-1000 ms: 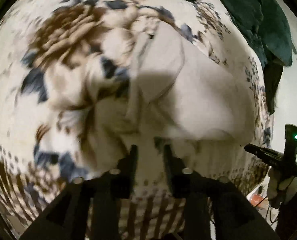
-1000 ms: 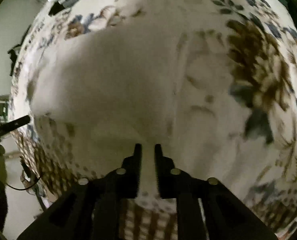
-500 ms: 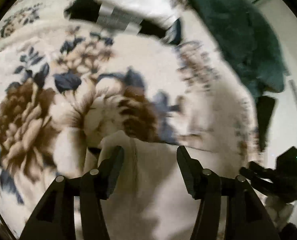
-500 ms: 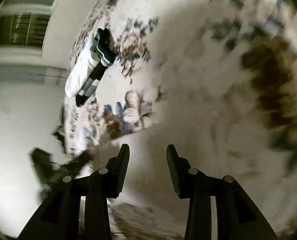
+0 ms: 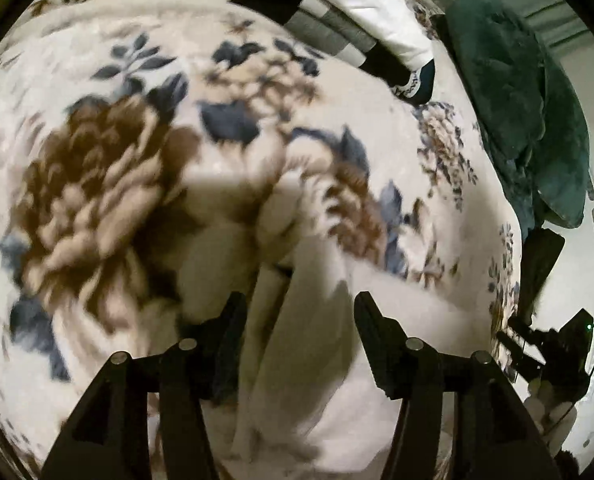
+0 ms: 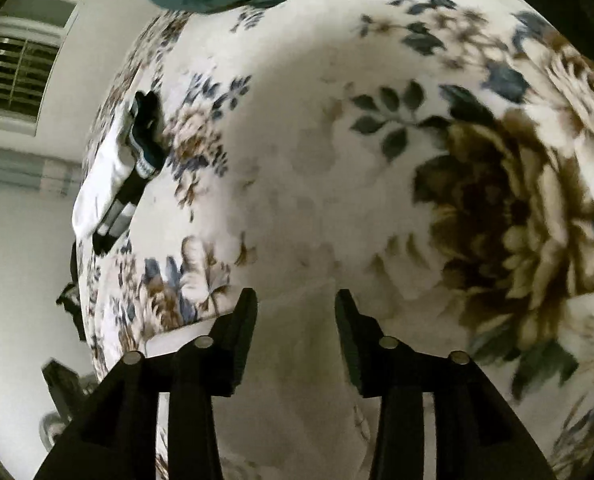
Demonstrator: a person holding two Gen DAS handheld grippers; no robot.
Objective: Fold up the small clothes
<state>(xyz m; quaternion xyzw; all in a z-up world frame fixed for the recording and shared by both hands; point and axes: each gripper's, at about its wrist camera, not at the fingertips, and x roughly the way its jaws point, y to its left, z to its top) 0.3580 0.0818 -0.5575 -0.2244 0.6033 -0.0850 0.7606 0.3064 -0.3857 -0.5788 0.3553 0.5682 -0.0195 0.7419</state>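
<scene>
My left gripper [image 5: 297, 320] is spread wide, and nothing is pinched between its fingers. Directly under it and between the two fingers lies the cream garment [image 5: 309, 380], a pale piece of cloth with soft folds. It reaches from 6 o'clock in the left wrist view up to about the centre, where its far end is bunched and blurred. One long fold runs close beside my left finger [image 5: 229, 340]; if the finger touches the cloth I cannot tell.

My right gripper [image 6: 295, 320] is also spread apart and holds nothing. The same cream garment [image 6: 297, 380] lies below and between its fingers at 6 o'clock, and its far edge ends just beyond the fingertips.

The garment rests on a floral blanket [image 5: 97, 200] with big brown flowers and blue leaves. In the left wrist view my right gripper [image 5: 553, 348] shows at 4 o'clock, beyond the blanket's edge.

Farther away, at 1 o'clock in the left view, a folded pile of black, grey and white clothes [image 5: 357, 28] lies on the blanket. At 2 o'clock there is a dark green blanket [image 5: 529, 112], crumpled.
</scene>
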